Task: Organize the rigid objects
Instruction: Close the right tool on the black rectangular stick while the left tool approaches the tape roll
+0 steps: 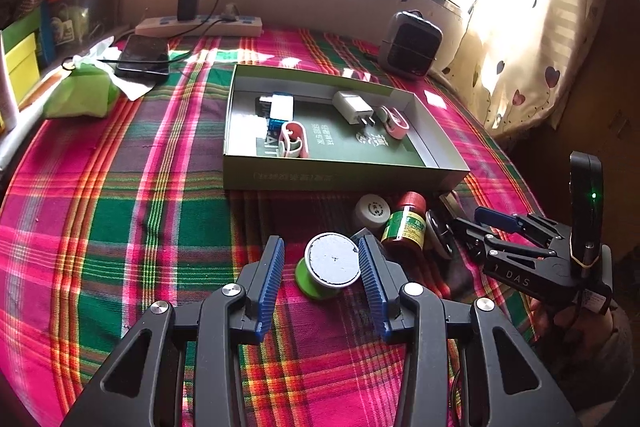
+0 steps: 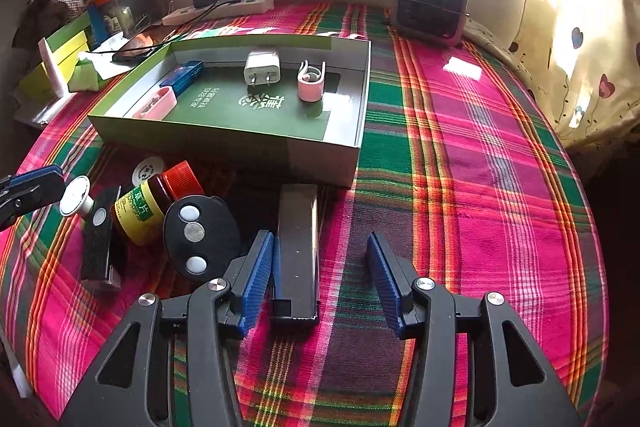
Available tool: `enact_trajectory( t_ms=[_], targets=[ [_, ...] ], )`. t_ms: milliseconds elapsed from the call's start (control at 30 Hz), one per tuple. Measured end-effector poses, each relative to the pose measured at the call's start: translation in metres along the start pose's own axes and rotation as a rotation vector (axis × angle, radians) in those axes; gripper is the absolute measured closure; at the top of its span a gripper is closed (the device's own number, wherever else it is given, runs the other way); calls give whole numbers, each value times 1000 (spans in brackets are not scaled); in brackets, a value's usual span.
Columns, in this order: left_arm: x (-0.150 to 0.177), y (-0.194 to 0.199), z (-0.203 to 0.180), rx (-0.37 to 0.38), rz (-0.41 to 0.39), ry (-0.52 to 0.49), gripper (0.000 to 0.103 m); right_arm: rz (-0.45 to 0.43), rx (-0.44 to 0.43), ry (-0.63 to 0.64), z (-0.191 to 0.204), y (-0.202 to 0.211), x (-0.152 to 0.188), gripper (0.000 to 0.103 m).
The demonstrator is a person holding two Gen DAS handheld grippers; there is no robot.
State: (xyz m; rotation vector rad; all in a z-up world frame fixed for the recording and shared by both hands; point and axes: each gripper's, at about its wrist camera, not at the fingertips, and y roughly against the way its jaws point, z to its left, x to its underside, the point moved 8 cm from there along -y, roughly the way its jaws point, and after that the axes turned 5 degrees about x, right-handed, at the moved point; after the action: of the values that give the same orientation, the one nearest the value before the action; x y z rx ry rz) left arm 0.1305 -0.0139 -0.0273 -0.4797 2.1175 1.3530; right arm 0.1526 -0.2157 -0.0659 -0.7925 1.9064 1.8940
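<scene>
Charger [image 2: 262, 68] in box [image 2: 256, 151]; bottle [image 2: 140, 209] before it

"DAS" in pale letters on the body of the right hand-held gripper [image 1: 460, 227]. Chinese characters "草" and "片" on the yellow-green label of the bottle [image 2: 138, 213]. White Chinese print on the green floor of the box [image 2: 224, 143], too small to read.

- Left gripper [image 1: 322, 267]: black angular linkage arms, silver round screws, blue ribbed finger pads [image 1: 272, 275].
- Right gripper [image 2: 320, 279]: same build; black body lettered "DAS", upright black module with green light, yellow band.
</scene>
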Motion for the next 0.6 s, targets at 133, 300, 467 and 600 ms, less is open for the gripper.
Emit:
enact_trajectory(
  t_ms=[133, 300, 467, 600],
  targets=[
    [1, -2, -2, -7, 8, -7, 65, -2, 25, -13, -12, 0, 1, 53],
    [3, -7, -4, -21, 25, -8, 65, -2, 53, -80, -36, 1, 4, 54],
    [5, -12, -8, -25, 40, -15, 65, -6, 73, -98, -51, 3, 5, 68],
    [5, -17, -9, -43, 51, -19, 65, -8, 73, -107, -57, 3, 5, 79]
  ],
)
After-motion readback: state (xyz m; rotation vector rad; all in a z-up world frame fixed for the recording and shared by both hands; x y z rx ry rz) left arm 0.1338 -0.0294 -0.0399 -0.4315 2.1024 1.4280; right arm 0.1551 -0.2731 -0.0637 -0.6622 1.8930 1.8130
